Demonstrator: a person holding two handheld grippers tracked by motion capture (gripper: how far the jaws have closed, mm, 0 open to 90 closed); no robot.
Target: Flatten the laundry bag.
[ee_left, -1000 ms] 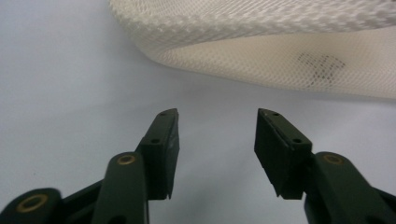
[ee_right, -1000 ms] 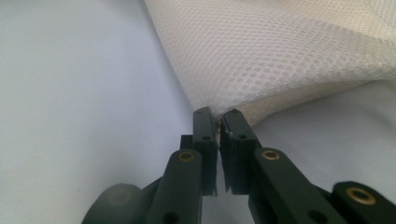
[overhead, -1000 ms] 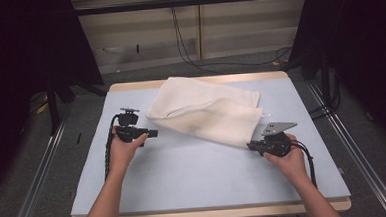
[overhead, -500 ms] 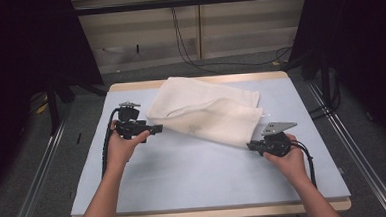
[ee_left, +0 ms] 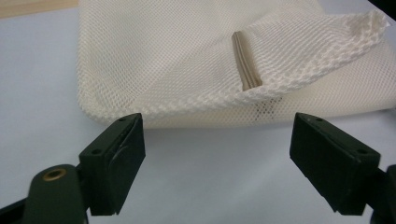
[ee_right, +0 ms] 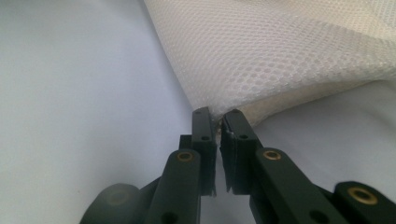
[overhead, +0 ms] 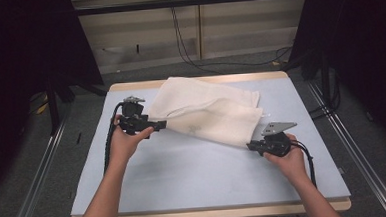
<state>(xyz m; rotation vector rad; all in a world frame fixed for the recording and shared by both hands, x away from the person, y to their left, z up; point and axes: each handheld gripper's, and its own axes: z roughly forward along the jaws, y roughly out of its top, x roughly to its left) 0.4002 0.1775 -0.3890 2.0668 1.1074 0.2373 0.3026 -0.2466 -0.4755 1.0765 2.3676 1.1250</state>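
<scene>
Mesh bag [overhead: 206,113]: light, limp, drapes. Right tongs [ee_right: 218,122] pinch its near corner; left tongs [ee_left: 217,154] gape beside its hem, the likely second hold.

A: Left side?
B: Left forearm [overhead: 103,203] enters from the bottom edge, angled up. Left hand [overhead: 125,142] wraps the left gripper [overhead: 159,124], which points toward the right. Jaws stand wide apart, nothing between them.
A: Right side?
B: Right forearm [overhead: 313,202] rises from the bottom edge, leaning left. Right hand [overhead: 286,156] grips the right gripper [overhead: 250,145], pointing left. Jaws nearly closed, pinching a corner of mesh [ee_right: 280,60].
</scene>
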